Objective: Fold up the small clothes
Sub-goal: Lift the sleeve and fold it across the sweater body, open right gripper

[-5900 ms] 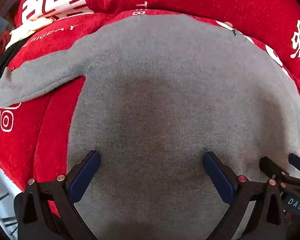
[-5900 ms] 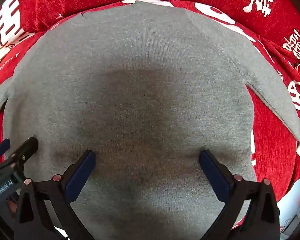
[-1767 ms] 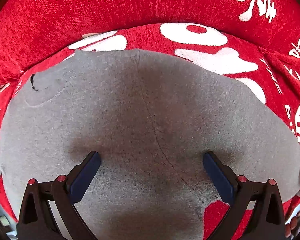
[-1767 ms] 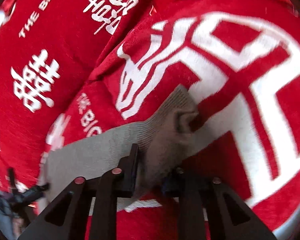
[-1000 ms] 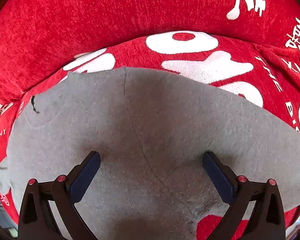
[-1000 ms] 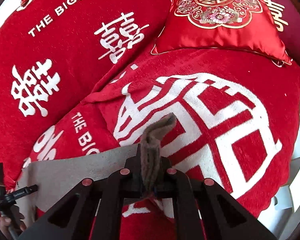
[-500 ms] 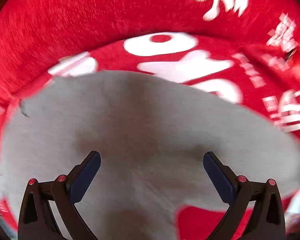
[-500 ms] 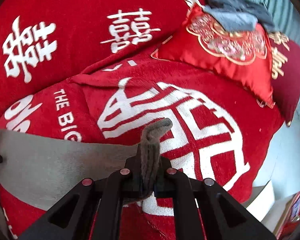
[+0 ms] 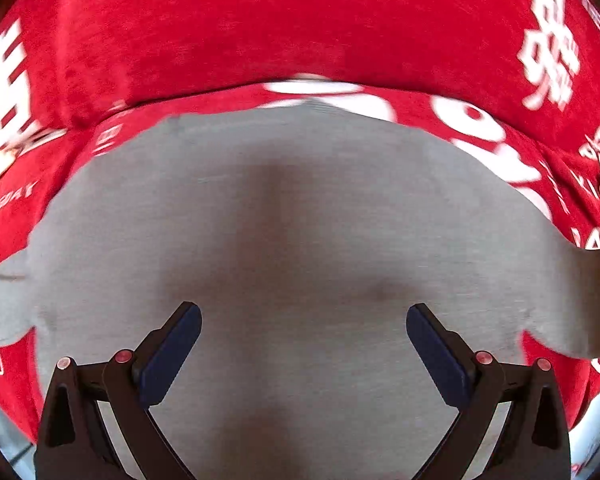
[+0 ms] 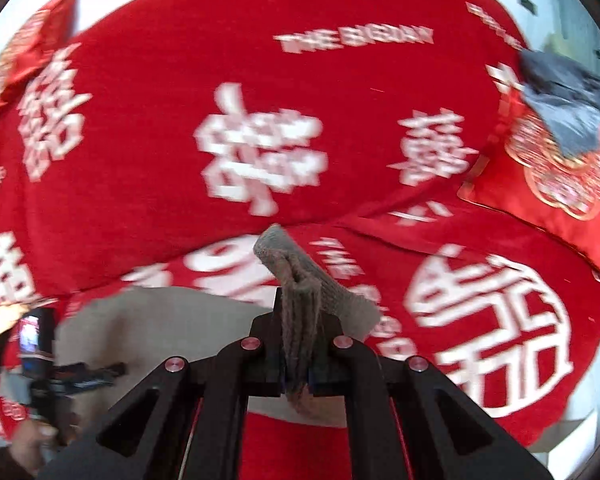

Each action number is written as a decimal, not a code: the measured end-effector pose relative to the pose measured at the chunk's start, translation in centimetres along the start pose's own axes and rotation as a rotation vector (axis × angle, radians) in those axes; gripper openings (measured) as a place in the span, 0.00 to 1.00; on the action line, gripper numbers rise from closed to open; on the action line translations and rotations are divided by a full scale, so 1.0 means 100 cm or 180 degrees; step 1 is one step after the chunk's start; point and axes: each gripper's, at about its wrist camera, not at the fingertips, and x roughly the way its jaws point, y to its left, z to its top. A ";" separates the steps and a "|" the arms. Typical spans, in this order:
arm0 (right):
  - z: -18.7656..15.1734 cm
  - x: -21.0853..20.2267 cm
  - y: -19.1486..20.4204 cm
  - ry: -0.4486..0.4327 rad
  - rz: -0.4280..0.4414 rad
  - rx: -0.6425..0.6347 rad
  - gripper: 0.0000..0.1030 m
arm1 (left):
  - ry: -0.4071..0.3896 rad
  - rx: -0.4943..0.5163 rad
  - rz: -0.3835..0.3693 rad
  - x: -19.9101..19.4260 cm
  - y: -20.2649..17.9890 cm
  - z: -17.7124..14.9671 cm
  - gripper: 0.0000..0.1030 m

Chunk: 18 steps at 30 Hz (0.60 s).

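Observation:
A small grey knit sweater (image 9: 300, 240) lies flat on a red blanket with white characters (image 9: 300, 32). My left gripper (image 9: 303, 344) is open, its blue-padded fingers spread just above the sweater's body. My right gripper (image 10: 298, 344) is shut on the cuff of the sweater's sleeve (image 10: 296, 280) and holds it lifted off the blanket. The sweater's body (image 10: 172, 320) shows at lower left in the right wrist view, with the left gripper (image 10: 60, 372) over it.
A red embroidered cushion (image 10: 560, 184) lies at the right with dark grey clothes (image 10: 568, 92) piled on it. The red blanket (image 10: 260, 120) rises as a padded back behind the sweater. Its front edge (image 9: 596, 420) is near the lower right.
My right gripper, shut on the sleeve cuff, has lifted it and swung left over the sweater's body. My left gripper has shifted left over the sweater, still open.

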 end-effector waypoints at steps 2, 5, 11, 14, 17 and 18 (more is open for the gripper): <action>0.003 -0.001 0.042 -0.0008 0.0127 -0.0133 0.07 | -0.0013 -0.0099 0.0011 -0.002 0.029 -0.002 1.00; 0.003 0.002 0.106 0.0016 0.0294 -0.0354 0.07 | -0.0021 -0.0330 0.0002 -0.001 0.074 -0.003 1.00; -0.015 0.026 0.237 0.0153 0.0600 -0.0820 0.07 | -0.0033 -0.0770 -0.0058 -0.005 0.160 -0.020 1.00; -0.040 0.050 0.291 0.0317 0.0656 -0.1038 0.07 | -0.0009 -0.0946 -0.0055 -0.009 0.195 -0.030 1.00; -0.071 0.085 0.326 0.0564 0.0648 -0.1173 0.07 | -0.0028 -0.1138 -0.0059 -0.011 0.227 -0.041 1.00; -0.080 0.095 0.334 0.0640 0.0641 -0.1205 0.07 | -0.0038 -0.1197 -0.0052 -0.011 0.237 -0.045 1.00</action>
